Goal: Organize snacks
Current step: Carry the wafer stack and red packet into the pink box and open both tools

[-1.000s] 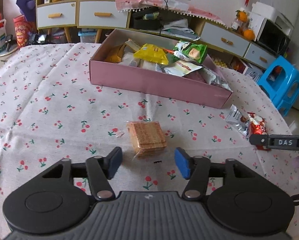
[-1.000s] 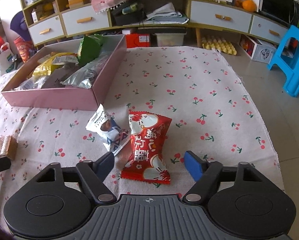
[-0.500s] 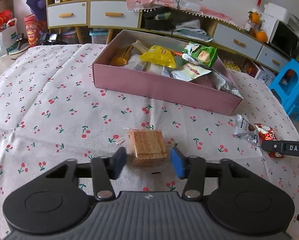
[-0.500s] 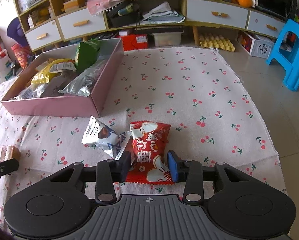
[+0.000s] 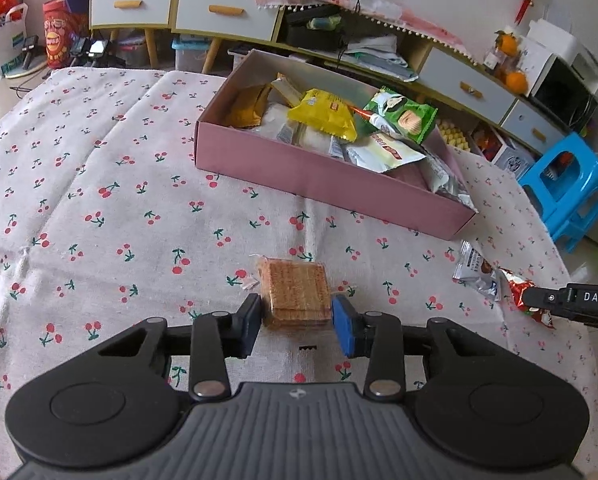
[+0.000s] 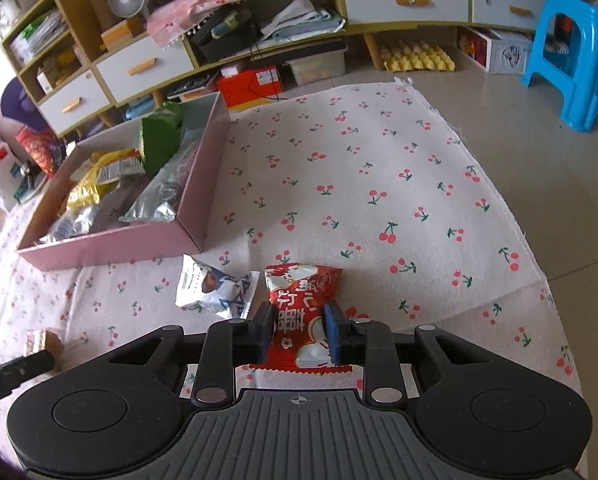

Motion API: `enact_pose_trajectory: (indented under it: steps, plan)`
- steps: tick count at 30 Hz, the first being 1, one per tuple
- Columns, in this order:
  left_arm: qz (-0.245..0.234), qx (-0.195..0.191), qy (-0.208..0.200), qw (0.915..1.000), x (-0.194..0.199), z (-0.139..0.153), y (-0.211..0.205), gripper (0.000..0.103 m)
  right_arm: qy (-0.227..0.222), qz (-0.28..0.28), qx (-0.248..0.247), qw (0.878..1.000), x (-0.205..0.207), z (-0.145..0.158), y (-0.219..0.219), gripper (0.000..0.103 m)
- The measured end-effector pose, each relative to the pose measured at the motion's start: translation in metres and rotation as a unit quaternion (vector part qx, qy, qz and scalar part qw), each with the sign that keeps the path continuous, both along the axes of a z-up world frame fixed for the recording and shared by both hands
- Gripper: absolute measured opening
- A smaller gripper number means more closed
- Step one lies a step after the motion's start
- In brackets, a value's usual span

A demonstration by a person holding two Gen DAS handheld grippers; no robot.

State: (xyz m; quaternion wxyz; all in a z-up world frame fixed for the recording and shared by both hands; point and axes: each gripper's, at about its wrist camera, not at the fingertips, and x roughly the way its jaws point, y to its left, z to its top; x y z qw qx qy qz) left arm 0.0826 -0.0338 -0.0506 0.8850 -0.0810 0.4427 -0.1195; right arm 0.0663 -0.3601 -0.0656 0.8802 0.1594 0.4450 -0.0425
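Already both tools have something between their fingers. The left gripper (image 5: 297, 322) pinches the wafer pack (image 5: 295, 293) across its two short sides, near its close end, on the cherry-print tablecloth (image 5: 99, 200) well short of the pink box (image 5: 331, 184). That pack looks light but brittle: stacked wafers in thin clear film, stiff enough to lift flat, likely to crack if squeezed hard. A hold on the flat sides, as here, seems right; only modest pressure is wanted, and the film may be slippery.

The right gripper (image 6: 299, 334) is pressed onto the waist of the red snack bag (image 6: 302, 312), which lies on the cloth to the right of the box's near corner. The bag bulges above and below the pads, so it is soft and air-filled, light, and probably slick foil. Gripping the pinched middle gives a fair hold, though the contents could crush.

Just left of the red bag, close to touching it, lies a white-and-blue packet (image 6: 215, 288), untouched. The box already holds several packets, the green bag (image 5: 403, 118) and yellow bag (image 5: 325, 118) piled high, so free room looks to be at its right end.
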Motion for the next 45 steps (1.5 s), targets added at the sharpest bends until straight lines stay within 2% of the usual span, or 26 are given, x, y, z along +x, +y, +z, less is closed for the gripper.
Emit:
enact_pose_trajectory:
  steps: [8, 16, 23, 30, 35, 40, 45]
  plan:
    - [-0.006, -0.020, 0.003, 0.9998, 0.002, 0.007, 0.007, 0.035, -0.006, -0.003, 0.026, 1.000, -0.006, 0.011, 0.001, 0.025]
    - [-0.015, -0.023, -0.004, 0.9996, 0.004, 0.014, 0.009, 0.035, -0.009, 0.003, 0.052, 0.999, -0.006, 0.019, 0.011, 0.025]
    - [-0.018, -0.026, -0.019, 0.9993, 0.009, 0.023, 0.012, 0.035, -0.017, 0.001, 0.092, 0.996, 0.000, 0.027, 0.024, 0.025]
    - [-0.019, -0.033, -0.019, 0.9991, 0.020, 0.029, 0.021, 0.035, -0.026, 0.016, 0.110, 0.994, 0.012, 0.036, 0.046, 0.025]
    - [-0.024, -0.022, -0.040, 0.9987, 0.032, 0.036, 0.025, 0.035, -0.040, 0.021, 0.122, 0.991, 0.019, 0.039, 0.059, 0.025]
    - [-0.025, -0.035, -0.054, 0.9976, 0.053, 0.037, 0.028, 0.035, -0.063, 0.020, 0.134, 0.989, 0.030, 0.043, 0.075, 0.026]
    - [-0.039, -0.047, -0.088, 0.9943, 0.068, 0.039, 0.022, 0.035, -0.091, 0.016, 0.150, 0.984, 0.043, 0.044, 0.088, 0.026]
